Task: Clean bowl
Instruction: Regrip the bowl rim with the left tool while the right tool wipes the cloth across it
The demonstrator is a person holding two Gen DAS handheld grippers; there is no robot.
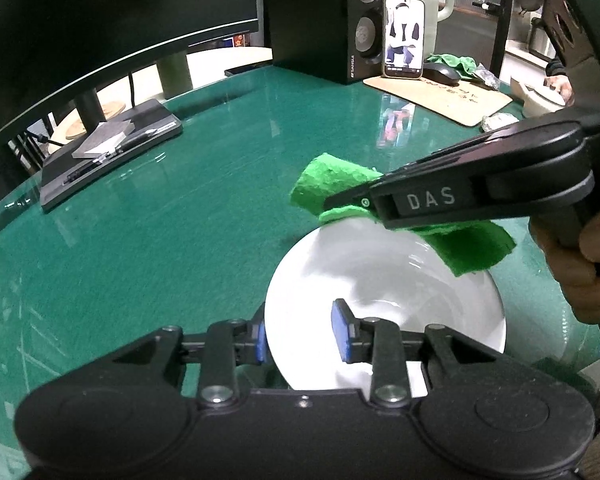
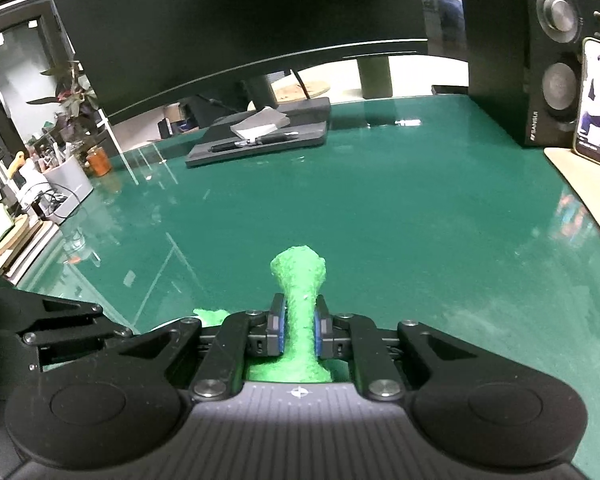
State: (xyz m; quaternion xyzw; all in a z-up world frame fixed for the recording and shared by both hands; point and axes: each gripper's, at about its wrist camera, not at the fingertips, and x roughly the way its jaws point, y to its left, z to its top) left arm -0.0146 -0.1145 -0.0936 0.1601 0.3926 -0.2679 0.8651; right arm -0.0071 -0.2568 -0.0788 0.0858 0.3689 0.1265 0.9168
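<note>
A white bowl (image 1: 400, 280) rests on the green glass table (image 1: 160, 240). My left gripper (image 1: 300, 334) clasps its near-left rim, with one blue pad outside the wall and the other inside. A green scouring pad (image 1: 332, 184) is pinched in my right gripper (image 1: 340, 202), which reaches in from the right over the bowl's far rim. One end of the pad hangs over the rim and the other end drapes above the bowl. In the right wrist view the right gripper (image 2: 299, 328) is shut on the scouring pad (image 2: 299, 280), which bulges out past the pads.
A curved monitor (image 1: 100, 20) and its base tray with pens (image 1: 112, 148) stand at the back left. A speaker (image 1: 340, 20), a lit phone (image 1: 404, 36), a mouse (image 1: 440, 72) and a wooden mat (image 1: 440, 96) are at the back right. A hand (image 1: 580, 260) holds the right gripper.
</note>
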